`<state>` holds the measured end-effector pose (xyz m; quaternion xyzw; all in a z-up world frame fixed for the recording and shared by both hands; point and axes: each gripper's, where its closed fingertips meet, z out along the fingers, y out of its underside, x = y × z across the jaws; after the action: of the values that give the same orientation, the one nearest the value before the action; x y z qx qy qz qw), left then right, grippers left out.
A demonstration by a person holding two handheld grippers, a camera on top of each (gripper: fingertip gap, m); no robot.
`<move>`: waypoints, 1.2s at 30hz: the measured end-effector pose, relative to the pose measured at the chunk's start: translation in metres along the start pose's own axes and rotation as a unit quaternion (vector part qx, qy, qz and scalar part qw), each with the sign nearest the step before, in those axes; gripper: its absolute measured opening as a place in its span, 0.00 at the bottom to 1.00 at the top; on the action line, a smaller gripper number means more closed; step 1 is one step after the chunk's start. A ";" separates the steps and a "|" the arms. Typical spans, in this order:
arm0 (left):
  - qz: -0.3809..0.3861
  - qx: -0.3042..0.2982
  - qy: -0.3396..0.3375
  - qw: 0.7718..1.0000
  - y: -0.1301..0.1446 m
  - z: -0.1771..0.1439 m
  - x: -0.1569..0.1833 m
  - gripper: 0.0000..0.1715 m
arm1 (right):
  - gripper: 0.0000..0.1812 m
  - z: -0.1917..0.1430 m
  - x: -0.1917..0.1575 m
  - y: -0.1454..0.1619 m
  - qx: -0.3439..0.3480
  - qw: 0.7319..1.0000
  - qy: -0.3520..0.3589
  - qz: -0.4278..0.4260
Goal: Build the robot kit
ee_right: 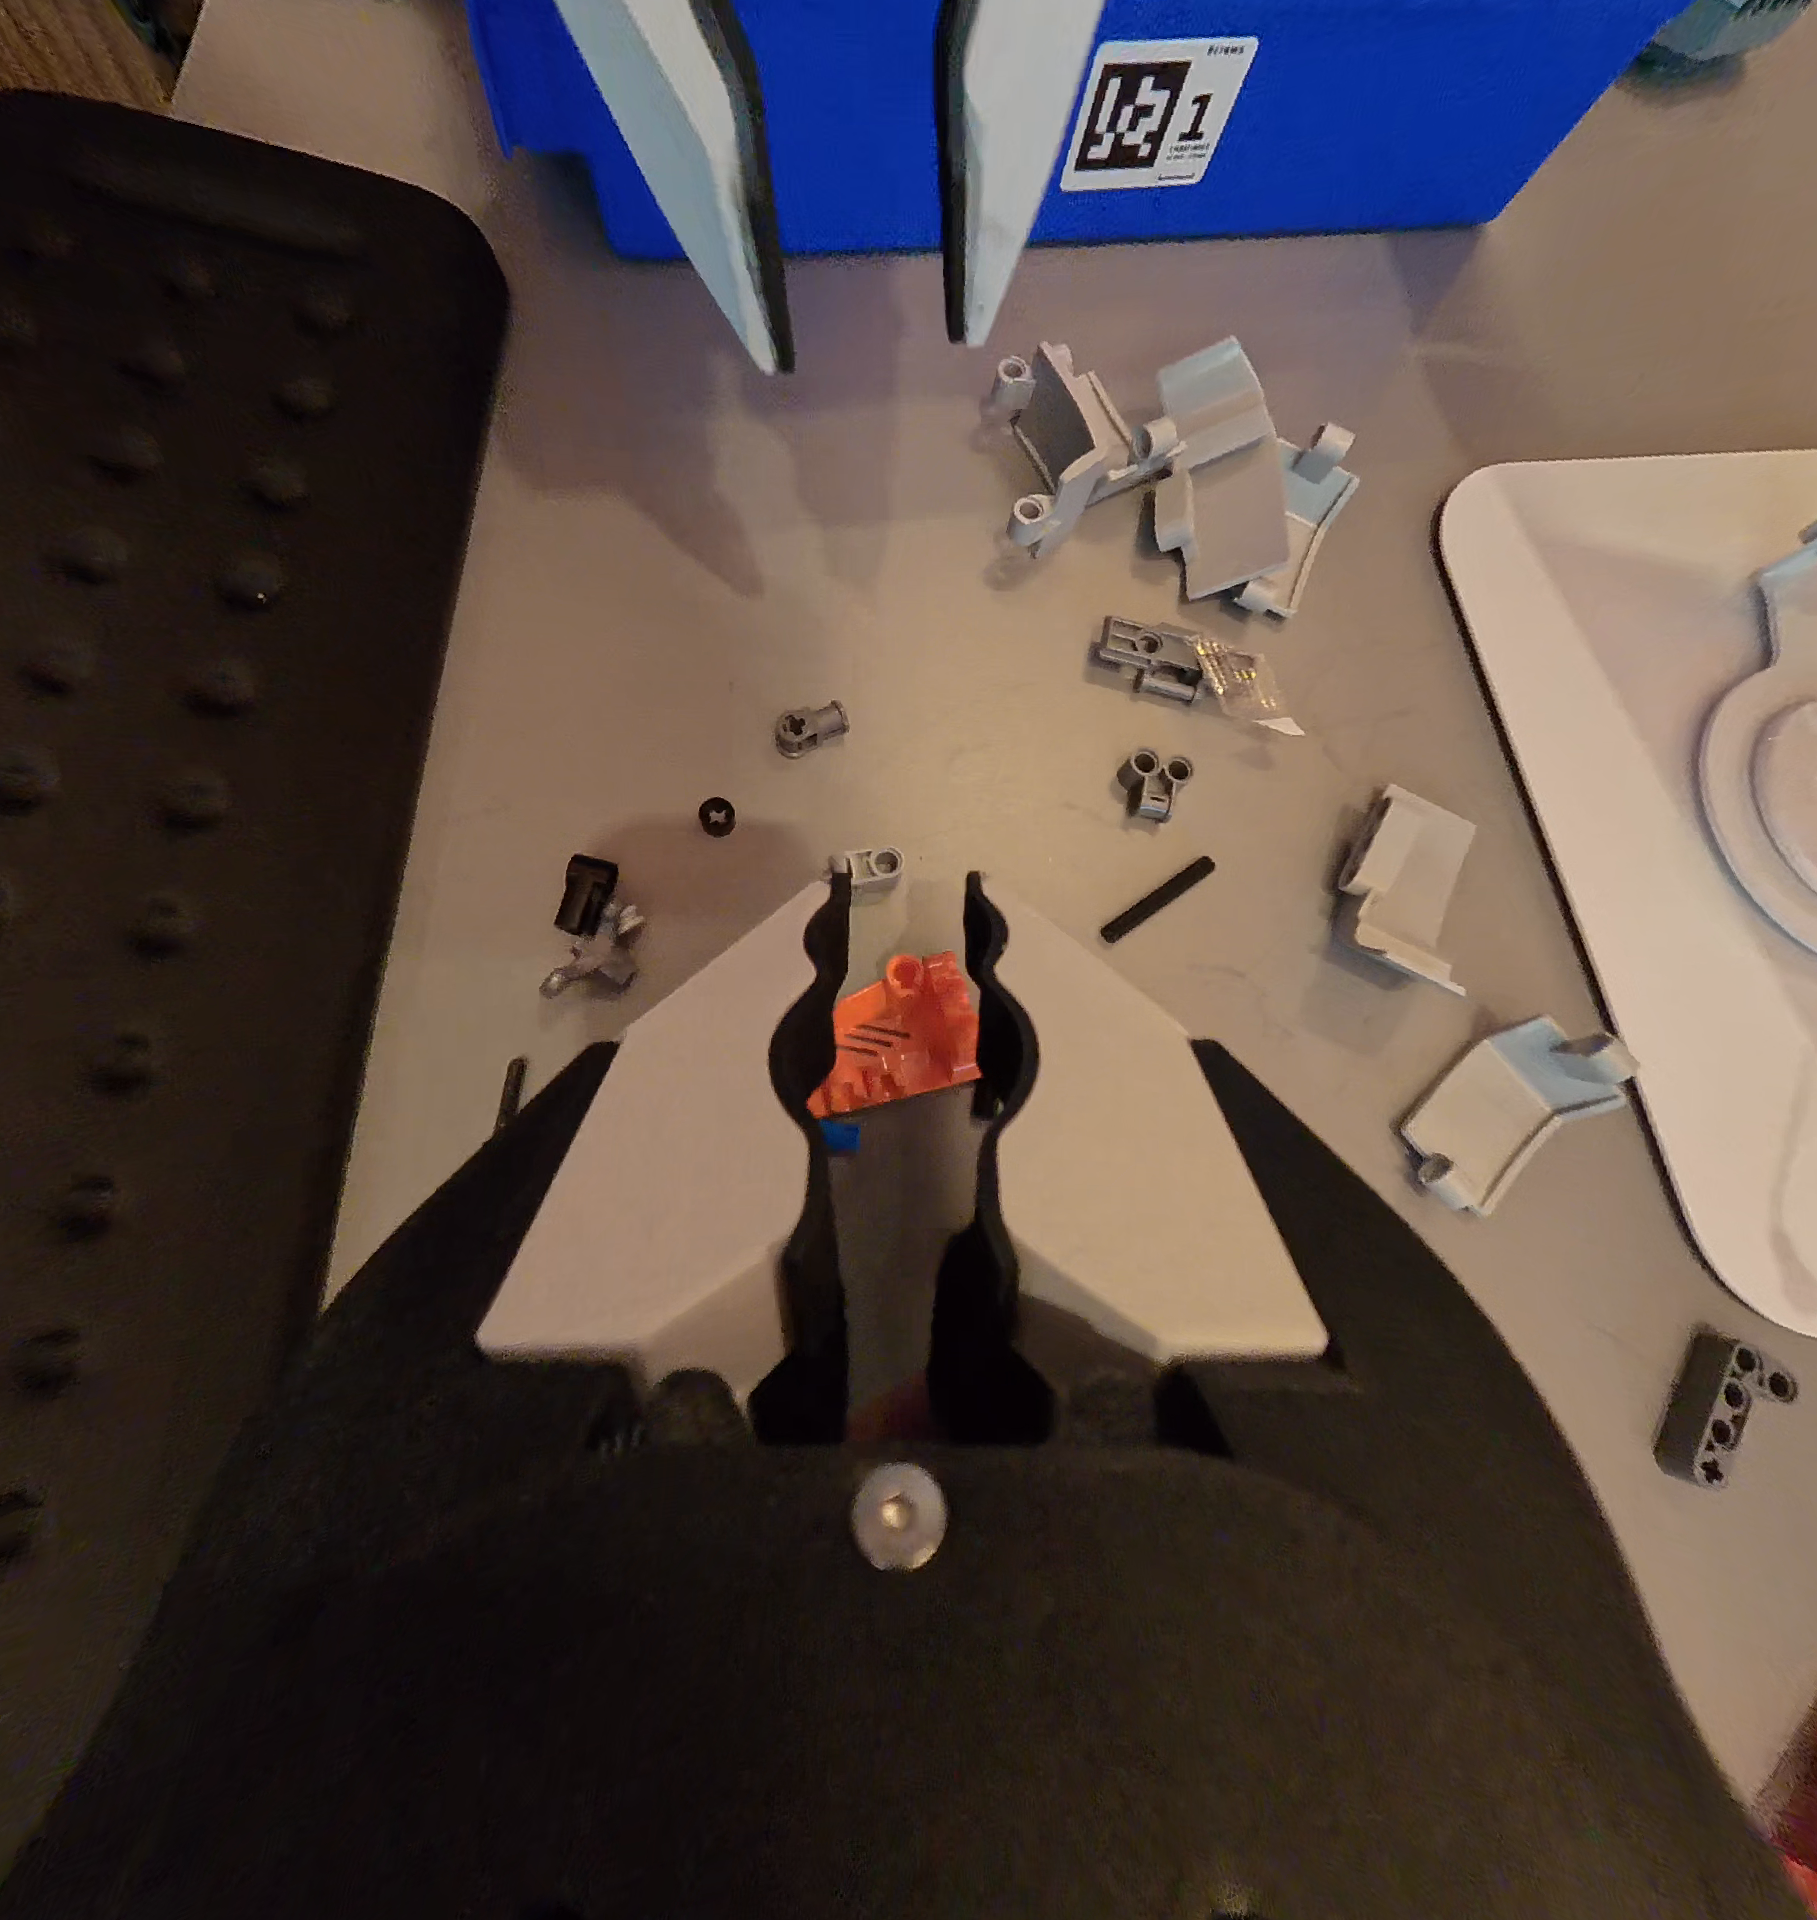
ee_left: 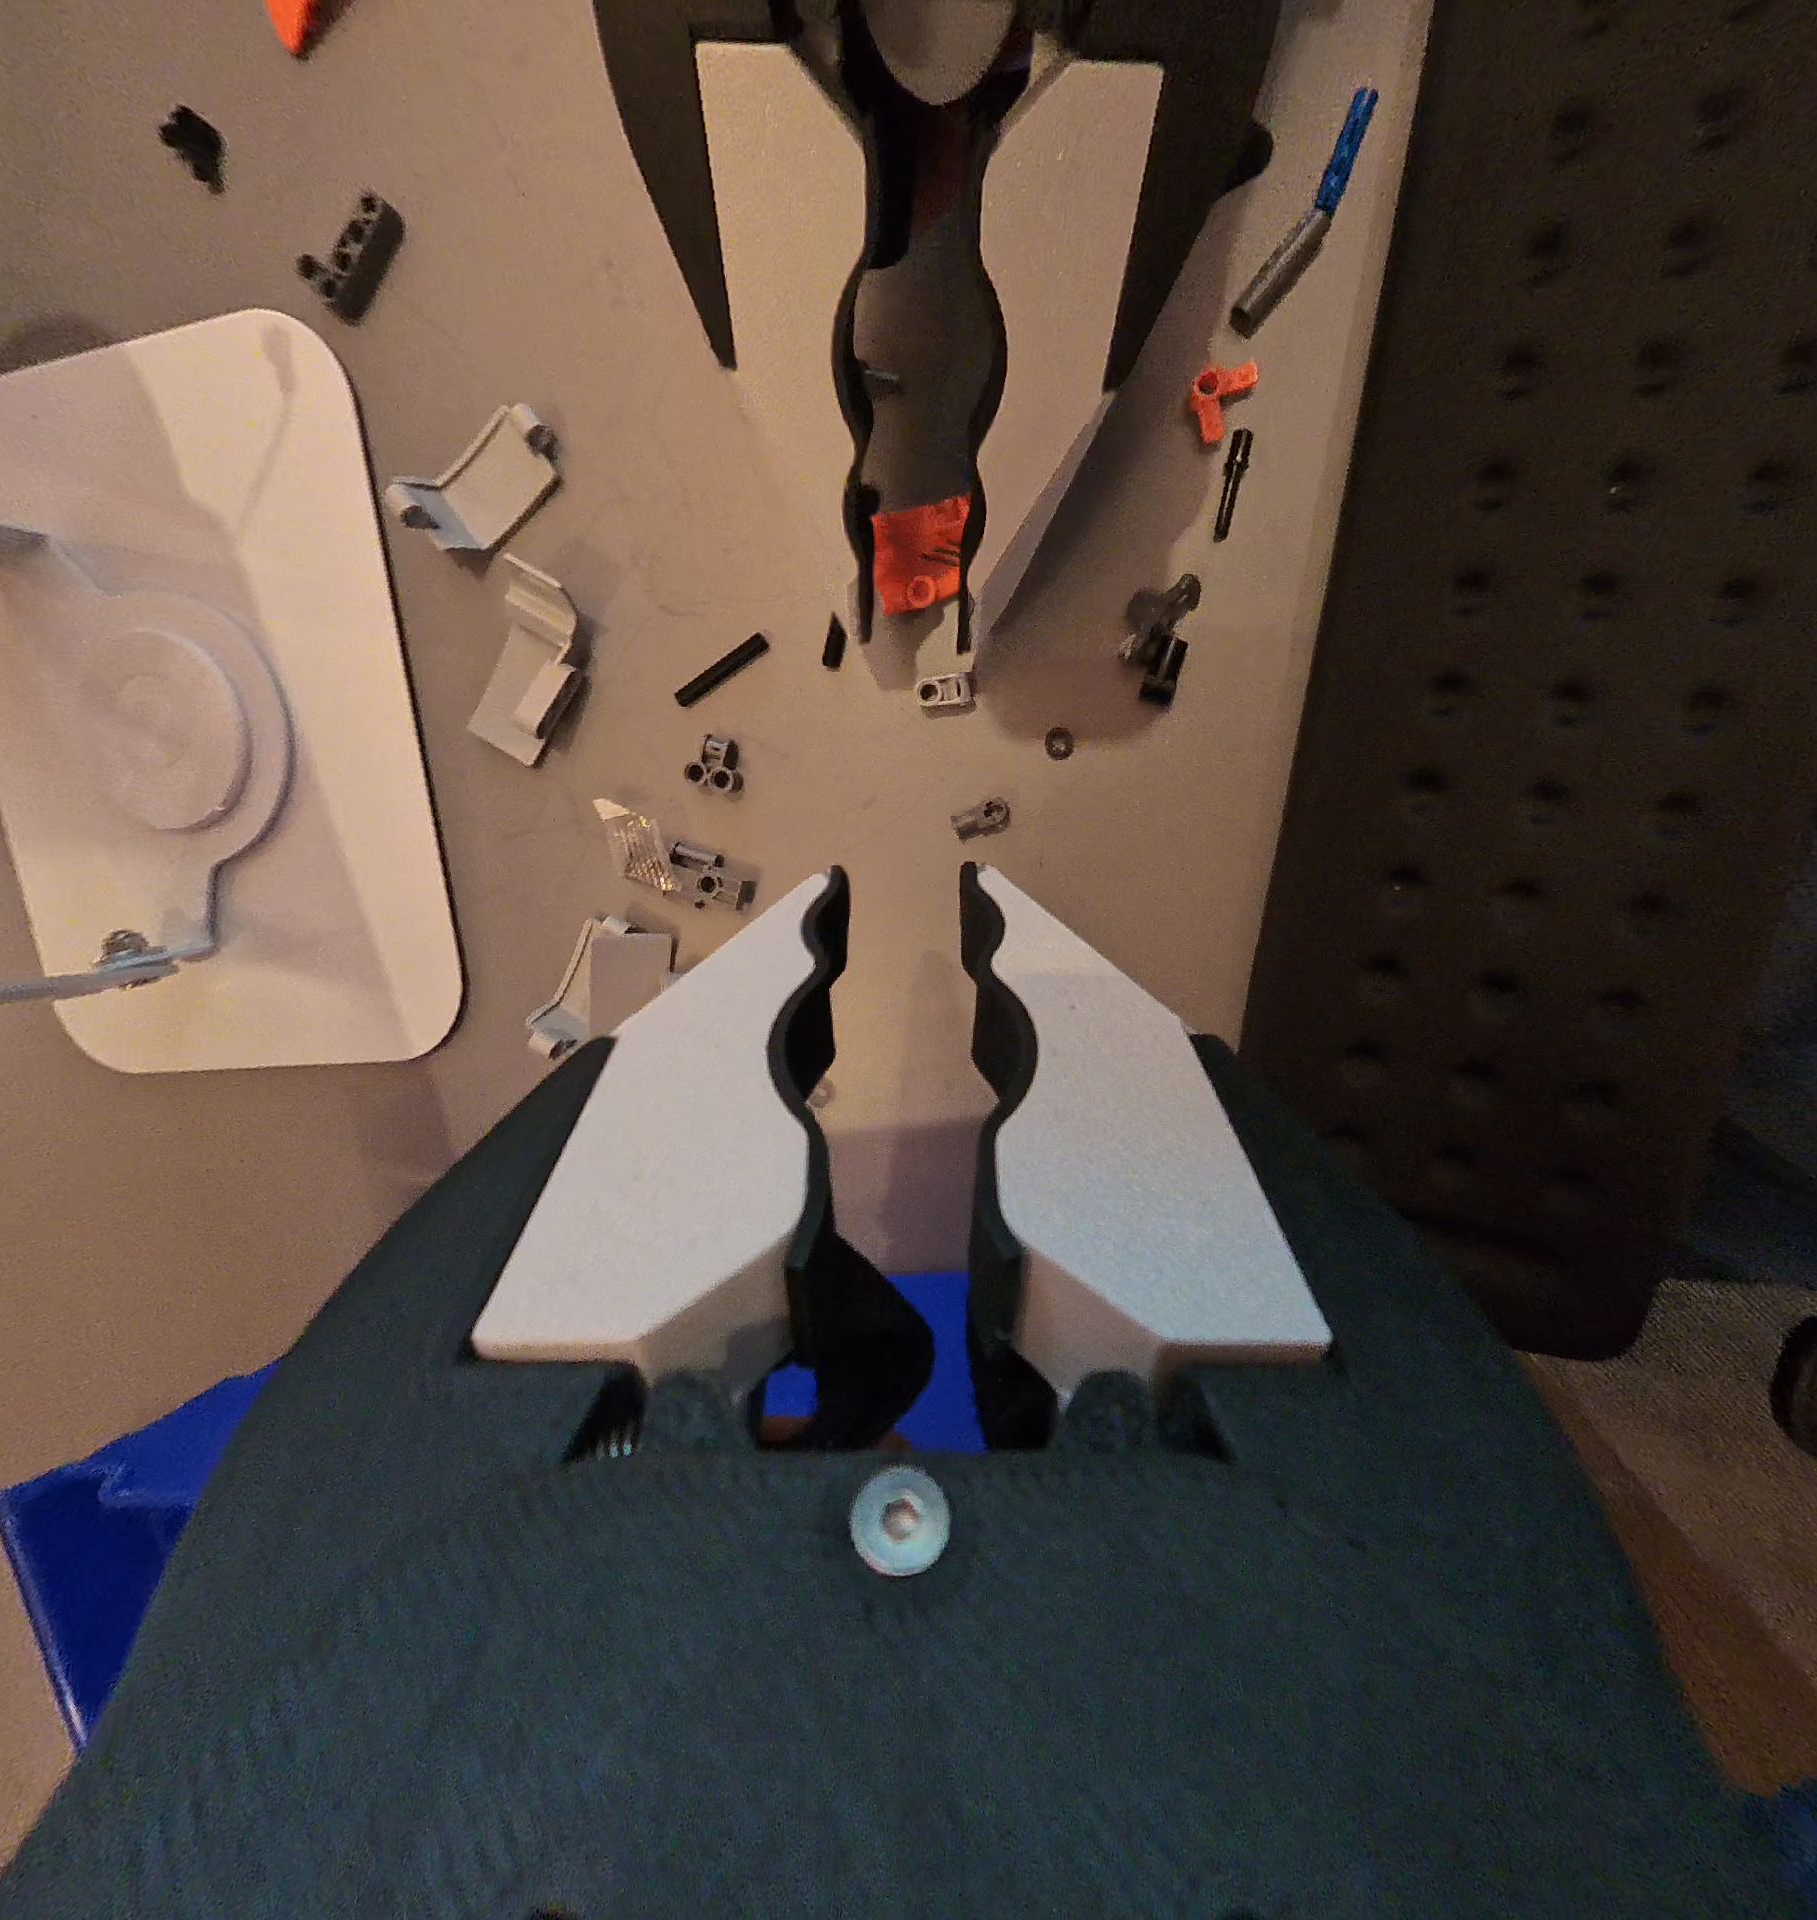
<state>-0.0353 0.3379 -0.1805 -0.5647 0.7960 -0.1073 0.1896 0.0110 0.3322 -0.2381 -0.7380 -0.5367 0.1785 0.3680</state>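
My right gripper (ee_right: 904,883) is shut on an orange angular panel piece (ee_right: 904,1039), held between its jaws over the grey table. The right gripper (ee_left: 914,623) and the orange piece (ee_left: 919,561) also show in the left wrist view, pointing towards my left gripper. A small light grey connector (ee_right: 868,868) sits at its fingertips; I cannot tell if it is joined to the orange piece. My left gripper (ee_left: 902,873) is open and empty, facing the right one, with its tips near a small grey pin connector (ee_left: 980,821). The left gripper also shows at the top of the right wrist view (ee_right: 868,353).
Loose grey panels (ee_left: 488,478), a black axle (ee_left: 722,670), a black angled beam (ee_left: 353,255) and an orange connector (ee_left: 1218,395) lie scattered. A white tray (ee_left: 364,831) holds a stand. A blue bin (ee_right: 1351,135) sits behind the left gripper. A black studded mat (ee_right: 156,727) lines one side. Spacing between my two grippers at the tips: around 8 centimetres. The black axle (ee_left: 722,670) lies some 5 centimetres from my right tips, 11 centimetres from my left tips. My right wrist view (ee_right: 1160,900) looks at it from another angle.
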 end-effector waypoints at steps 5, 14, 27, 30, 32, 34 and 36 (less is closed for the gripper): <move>-0.003 0.013 -0.021 1.000 -0.003 -0.004 0.005 0.12 | 0.11 0.006 -0.002 0.002 -0.008 1.000 -0.001 0.000; -0.005 0.032 -0.028 0.999 -0.009 0.001 0.015 0.12 | 0.08 0.019 -0.012 0.004 -0.024 1.000 -0.012 -0.008; -0.089 0.127 -0.112 0.982 -0.036 -0.009 -0.003 0.11 | 0.07 -0.003 0.004 -0.007 0.004 0.999 0.024 -0.027; -0.117 0.168 -0.150 0.967 -0.043 -0.016 -0.014 0.12 | 0.07 -0.022 0.013 -0.020 0.029 0.998 0.045 -0.028; -0.113 0.184 -0.170 0.961 -0.049 -0.019 -0.015 0.13 | 0.07 -0.034 0.016 -0.028 0.049 0.997 0.056 -0.026; -0.114 0.198 -0.195 0.954 -0.056 -0.022 -0.016 0.13 | 0.07 -0.045 0.019 -0.034 0.067 0.995 0.070 -0.023; -0.120 0.212 -0.216 0.946 -0.062 -0.023 -0.016 0.13 | 0.07 -0.056 0.019 -0.038 0.088 0.993 0.080 -0.019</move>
<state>0.0134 0.3311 -0.1327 -0.6122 0.6218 -0.1709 0.4576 0.0294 0.3363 -0.1707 -0.7047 -0.5011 0.1582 0.4767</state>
